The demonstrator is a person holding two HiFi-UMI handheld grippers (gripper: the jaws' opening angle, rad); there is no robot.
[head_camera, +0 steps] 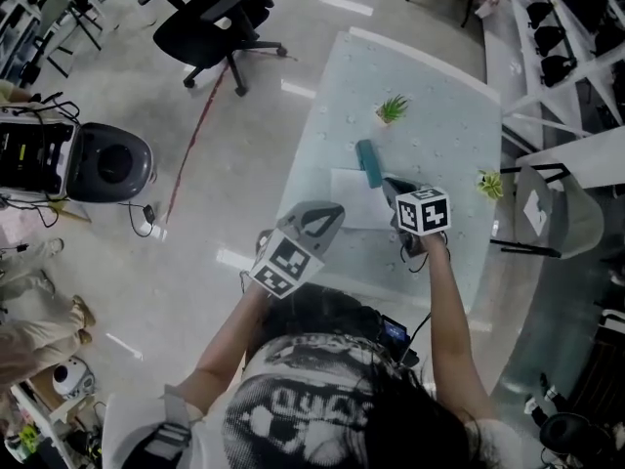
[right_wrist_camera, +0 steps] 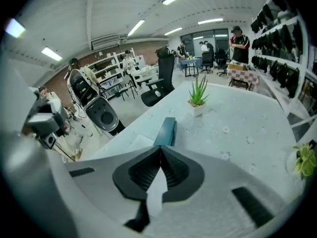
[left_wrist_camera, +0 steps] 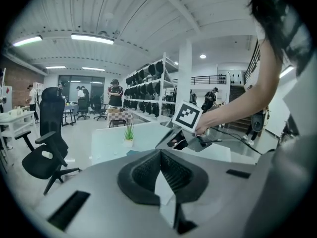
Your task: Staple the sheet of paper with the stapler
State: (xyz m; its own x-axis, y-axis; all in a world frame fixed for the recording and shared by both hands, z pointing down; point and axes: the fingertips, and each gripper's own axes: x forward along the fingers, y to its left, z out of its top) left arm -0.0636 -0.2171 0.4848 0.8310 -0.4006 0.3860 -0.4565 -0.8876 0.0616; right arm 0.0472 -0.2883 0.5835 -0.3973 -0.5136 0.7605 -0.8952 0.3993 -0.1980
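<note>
A teal stapler [head_camera: 369, 162] lies on the pale glass table [head_camera: 430, 115], its near end on a white sheet of paper [head_camera: 354, 201]. My right gripper [head_camera: 390, 185] hovers just short of the stapler's near end, pointing down at it, jaws shut and empty. In the right gripper view the stapler [right_wrist_camera: 166, 131] sits right beyond the closed jaws [right_wrist_camera: 160, 148], with the paper [right_wrist_camera: 130, 146] to its left. My left gripper [head_camera: 332, 209] hangs at the table's near left edge beside the paper, shut on nothing. The left gripper view shows its closed jaws [left_wrist_camera: 161, 151] and the right gripper [left_wrist_camera: 184, 137] ahead.
A small potted plant [head_camera: 392, 109] stands beyond the stapler and another [head_camera: 490, 184] at the table's right edge. A black office chair [head_camera: 217, 20] and a round dark machine [head_camera: 113, 163] are on the floor to the left. A white chair [head_camera: 553, 209] and shelving stand to the right.
</note>
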